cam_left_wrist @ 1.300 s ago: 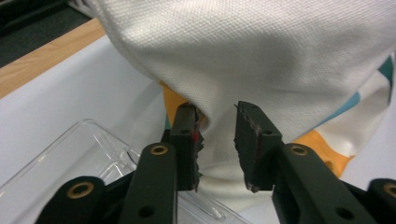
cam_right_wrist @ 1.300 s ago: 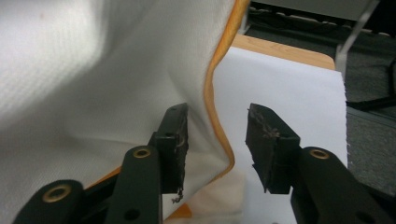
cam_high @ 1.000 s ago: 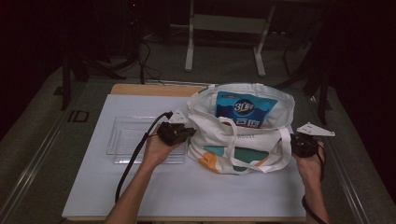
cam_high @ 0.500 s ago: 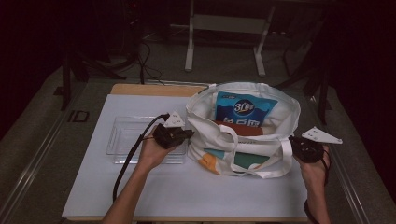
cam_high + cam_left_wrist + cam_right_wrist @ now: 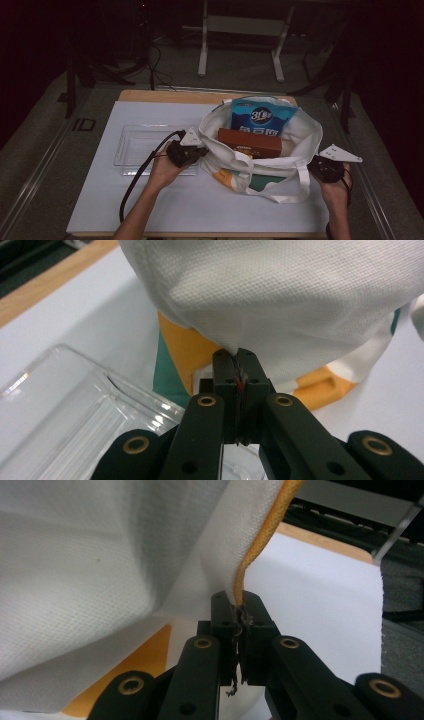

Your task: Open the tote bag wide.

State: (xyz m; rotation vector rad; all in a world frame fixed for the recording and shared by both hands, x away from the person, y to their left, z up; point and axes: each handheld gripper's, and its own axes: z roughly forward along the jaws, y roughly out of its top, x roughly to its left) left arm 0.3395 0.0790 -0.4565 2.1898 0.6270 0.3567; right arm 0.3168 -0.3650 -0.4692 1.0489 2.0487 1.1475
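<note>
On the counter (image 5: 150, 210) stands one white bag (image 5: 260, 160), a little right of the middle, with its mouth held open. Two claws hold it, one at each side. At the left rim of the bag the left claw (image 5: 200, 151) is closed tight on the cloth; the left gripper view shows both jaws pressed together with a pinch of white fabric (image 5: 280, 295) between them. At the right rim of the bag the right claw (image 5: 316, 167) is also fully closed on the cloth, and in the right gripper view the jaws bite the edge where an orange seam (image 5: 260, 535) runs down into them.

Inside the bag I count two things: one blue packet (image 5: 260, 117) that stands upright against the far wall of the bag, and one brown box (image 5: 249, 142) that lies just in front of the packet. Two white handles (image 5: 292, 192) of the bag hang down on its near side, over a green and orange print (image 5: 250, 181).

Left of the bag, just beside it, lies one clear tray (image 5: 142, 147); the left hand (image 5: 162, 172) is over the near right corner of this tray. The right hand (image 5: 336, 187) is near the right edge of the counter. One black cable (image 5: 137, 180) runs from the left claw toward the near edge.
</note>
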